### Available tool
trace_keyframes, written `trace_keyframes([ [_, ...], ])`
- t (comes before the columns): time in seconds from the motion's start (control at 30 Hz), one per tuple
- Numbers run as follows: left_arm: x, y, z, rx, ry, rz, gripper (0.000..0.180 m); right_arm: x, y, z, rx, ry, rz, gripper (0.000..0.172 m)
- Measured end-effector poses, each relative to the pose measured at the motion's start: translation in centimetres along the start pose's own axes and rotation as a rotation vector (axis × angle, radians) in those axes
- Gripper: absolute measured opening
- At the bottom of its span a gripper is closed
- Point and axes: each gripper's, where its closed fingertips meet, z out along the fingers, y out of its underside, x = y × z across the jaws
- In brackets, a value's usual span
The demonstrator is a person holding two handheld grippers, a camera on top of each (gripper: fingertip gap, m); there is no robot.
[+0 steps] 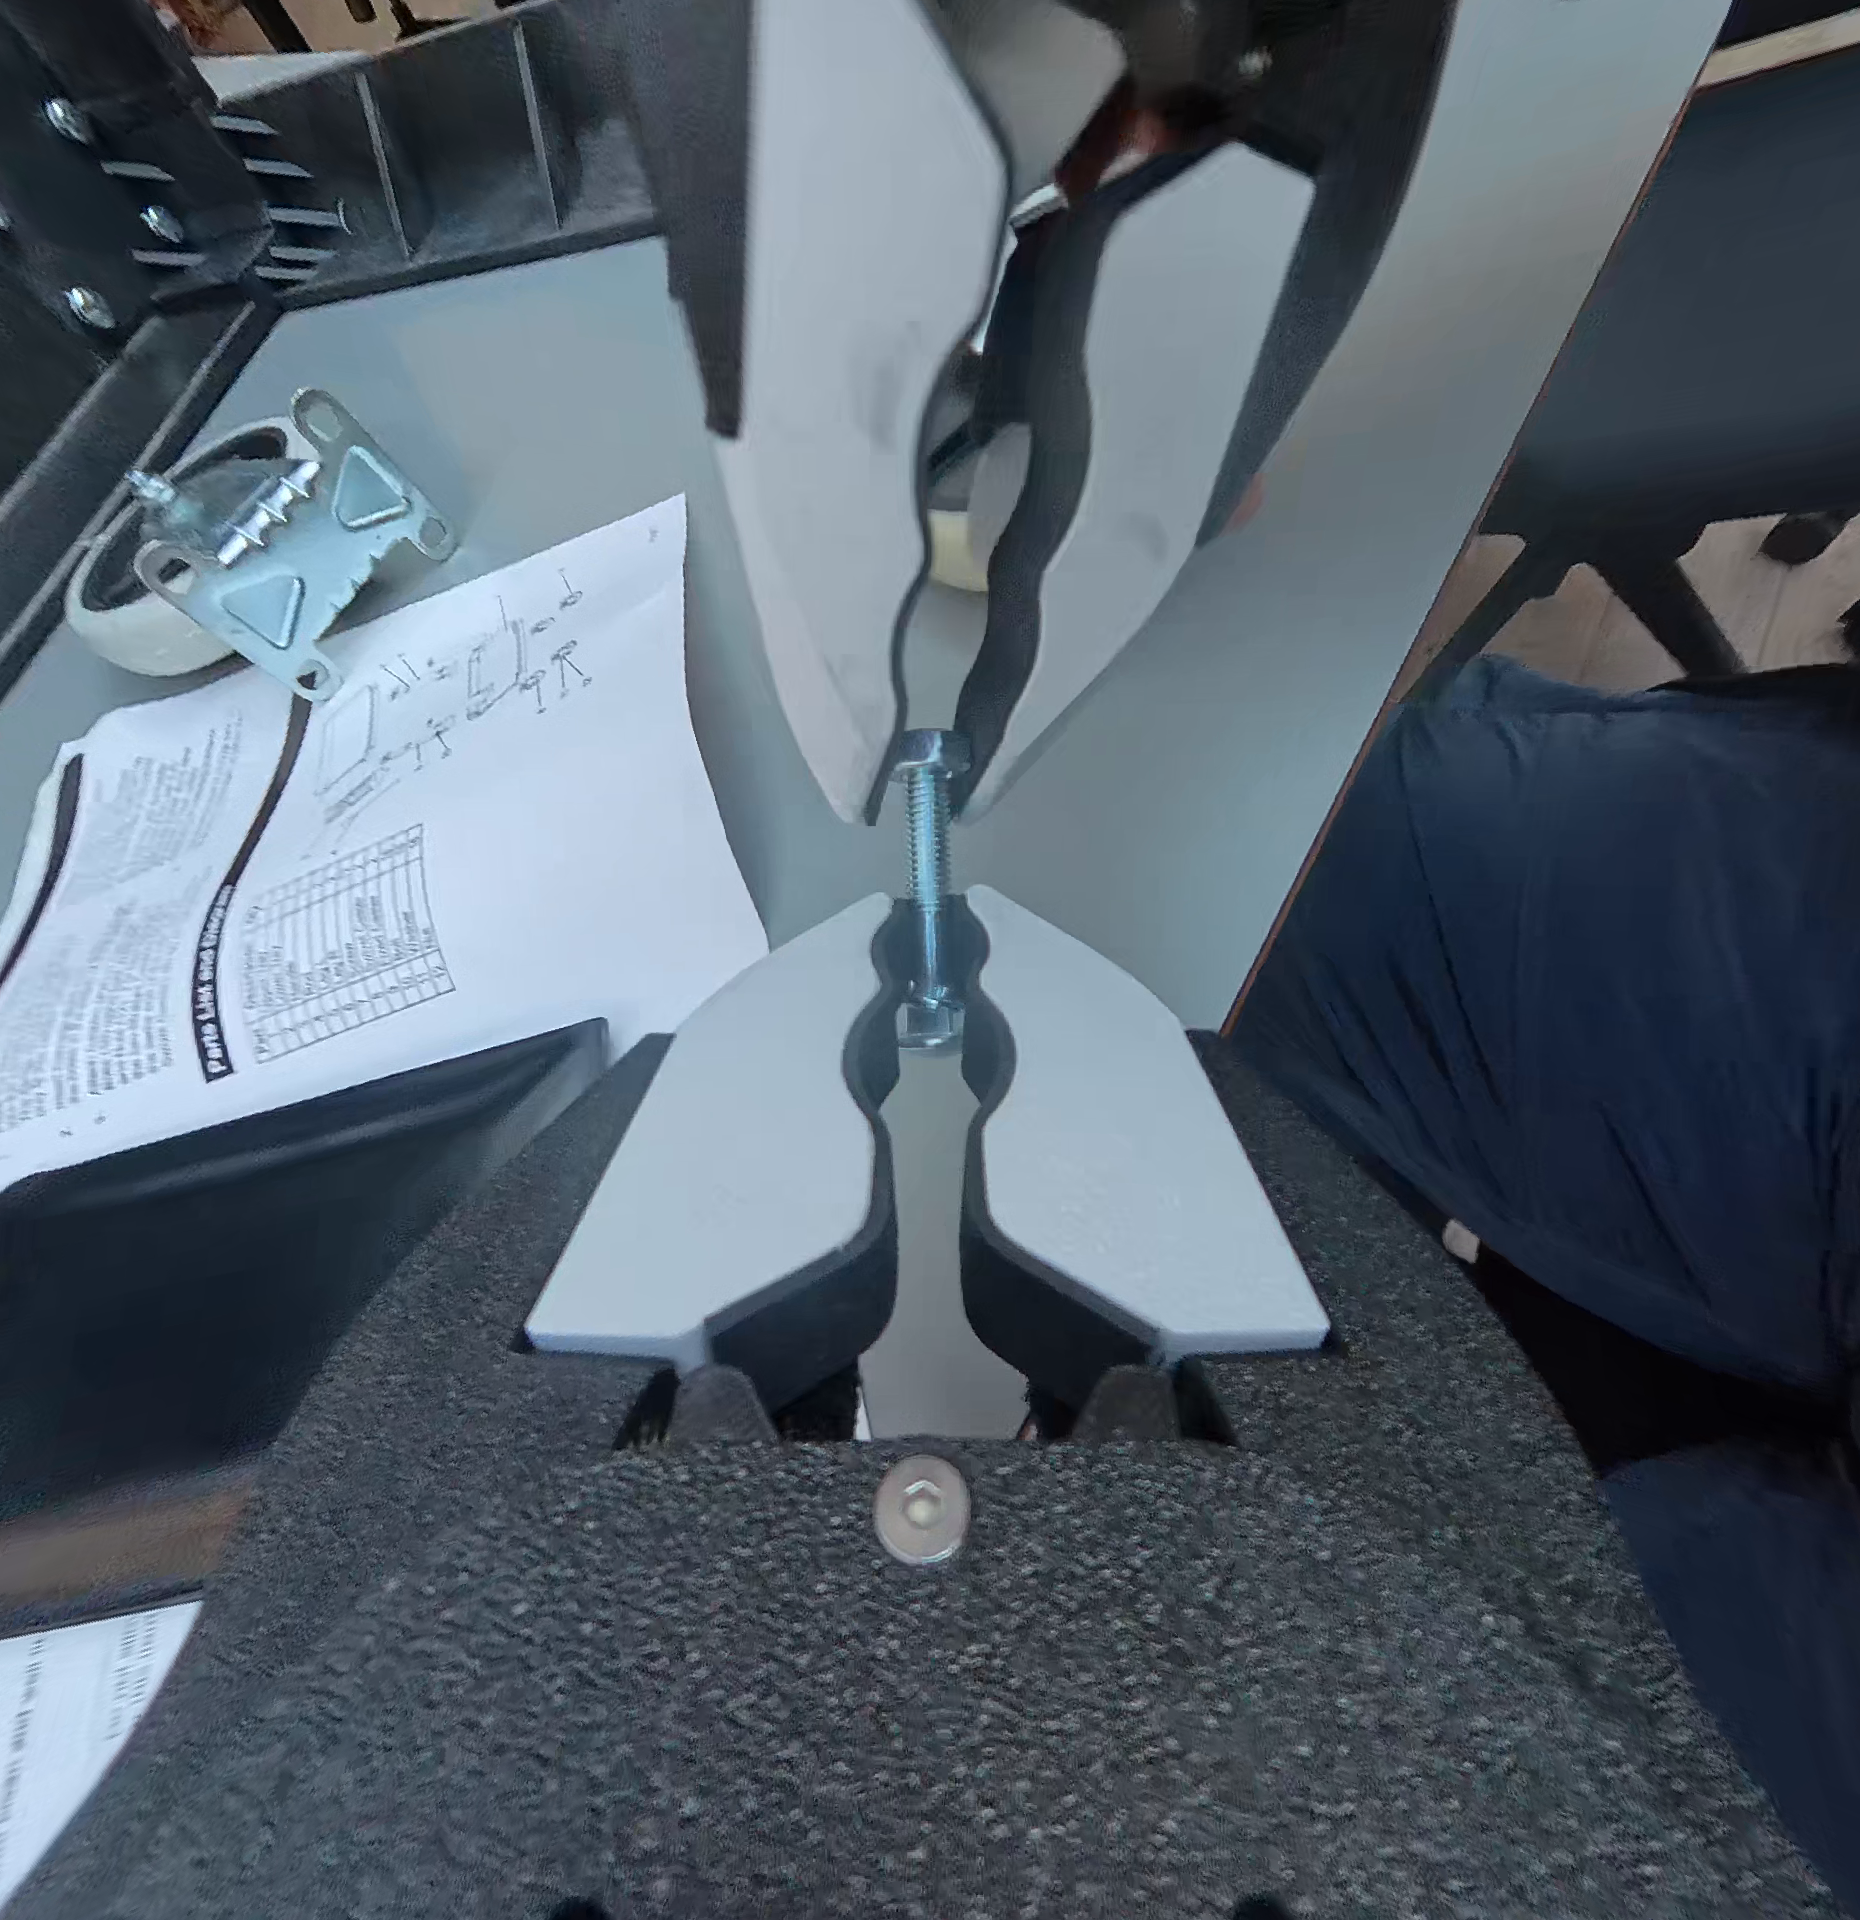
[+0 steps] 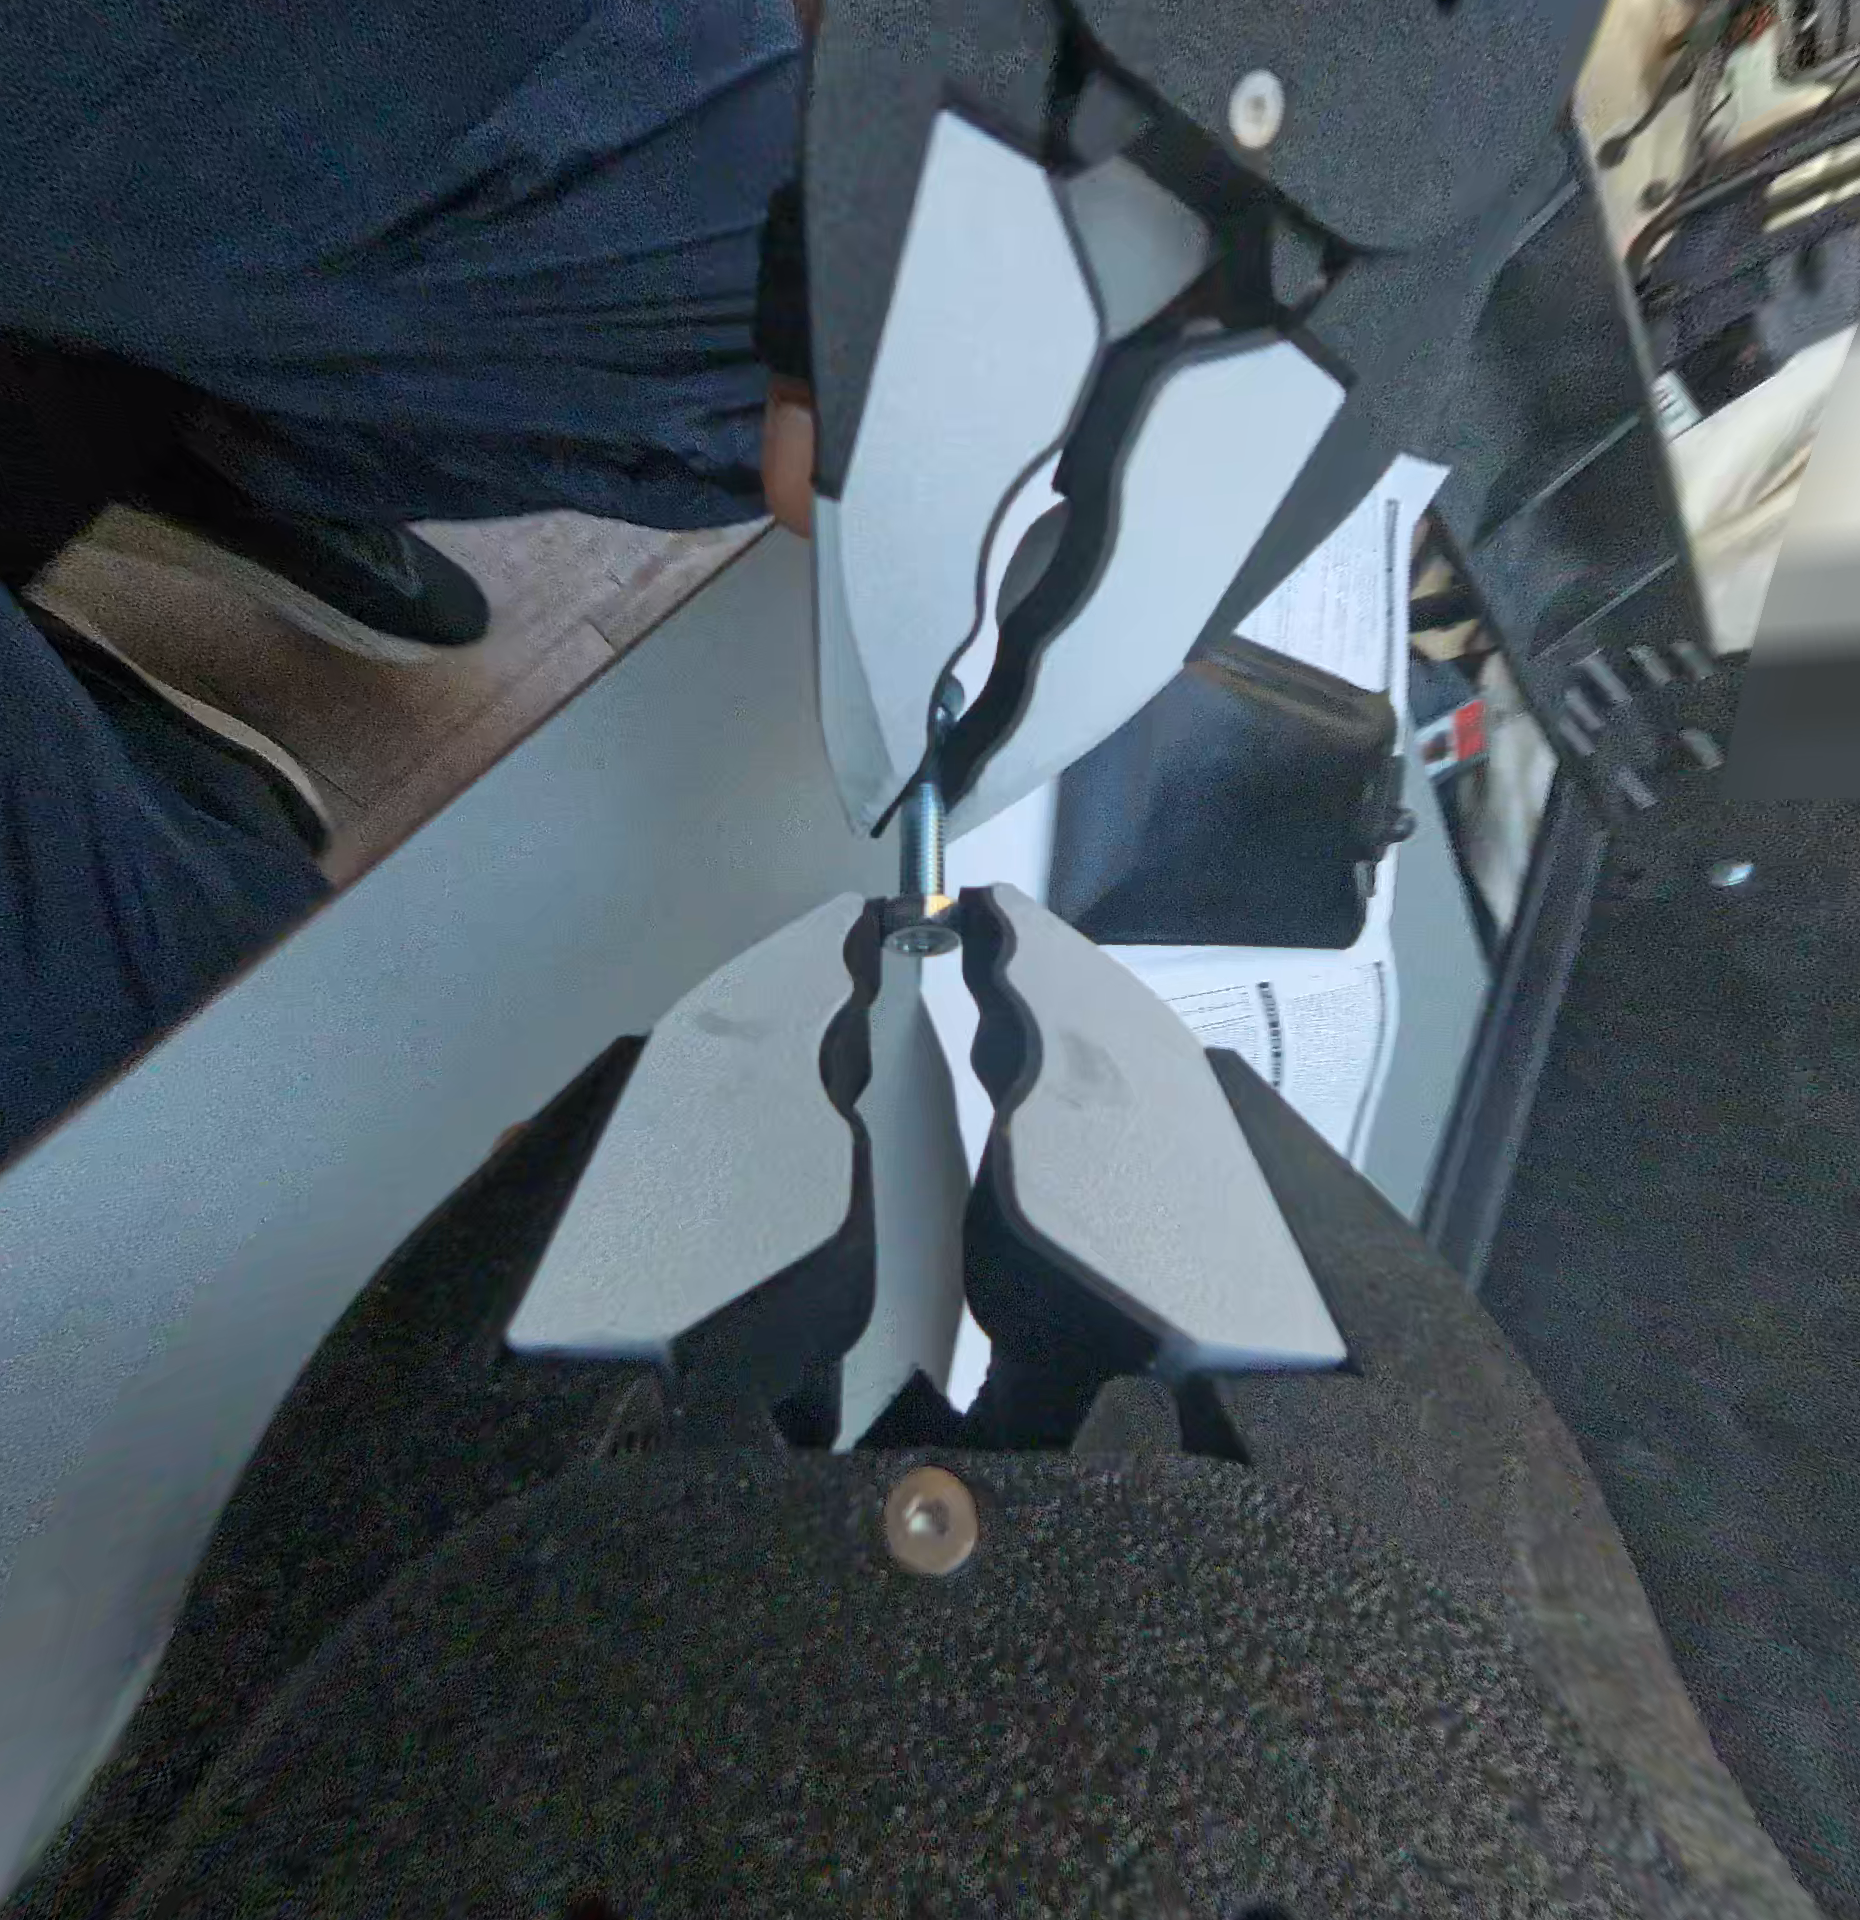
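Both grippers pinch one silver bolt [image 1: 924, 862] above the grey table [image 1: 510, 395] — left gripper [image 1: 924, 940] its shank, right gripper [image 2: 921, 925] its hex head. Any twist or uneven pull could slip it out — onto the table.

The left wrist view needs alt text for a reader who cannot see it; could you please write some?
A silver bolt spans two claws facing tip to tip: the left claw grips its shank, the right claw one end. Printed sheets and a caster wheel lie on the grey table.
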Motion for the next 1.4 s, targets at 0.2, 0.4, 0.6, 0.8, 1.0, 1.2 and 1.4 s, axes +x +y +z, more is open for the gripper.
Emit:
trace_keyframes([
  [0.2, -0.4, 0.0, -0.4, 0.056, 0.062, -0.15, 0.006, 0.7, 0.2, 0.0, -0.086, 0.246, -0.274, 0.032],
  [0.4, -0.4, -0.4, -0.3, 0.028, -0.014, -0.013, 0.007, 0.6, -0.5, -0.9, 0.077, 0.003, 0.317, 0.027],
  [0.6, -0.3, 0.0, 0.3, 0.017, 0.027, -0.146, 0.007, 0.8, 0.5, -0.3, -0.104, 0.238, -0.283, 0.016],
  [0.8, -2.0, 0.5, 0.0, 0.028, -0.04, -0.255, 0.006, 4.5, 5.7, -2.4, -0.239, 0.231, 0.15, 0.051],
  [1.0, -2.5, 0.5, -0.1, 0.033, -0.068, -0.321, 0.007, 7.9, 16.5, -2.7, -0.534, 0.113, 0.492, 0.042],
  [1.2, -2.4, 0.8, -0.2, 0.02, -0.093, -0.327, 0.006, 8.3, 18.3, -2.1, -0.547, 0.109, 0.541, 0.041],
  [1.4, -1.9, 0.0, -0.4, 0.031, -0.098, -0.282, 0.006, 5.5, 11.1, -3.4, -0.34, 0.075, 0.659, 0.056],
])
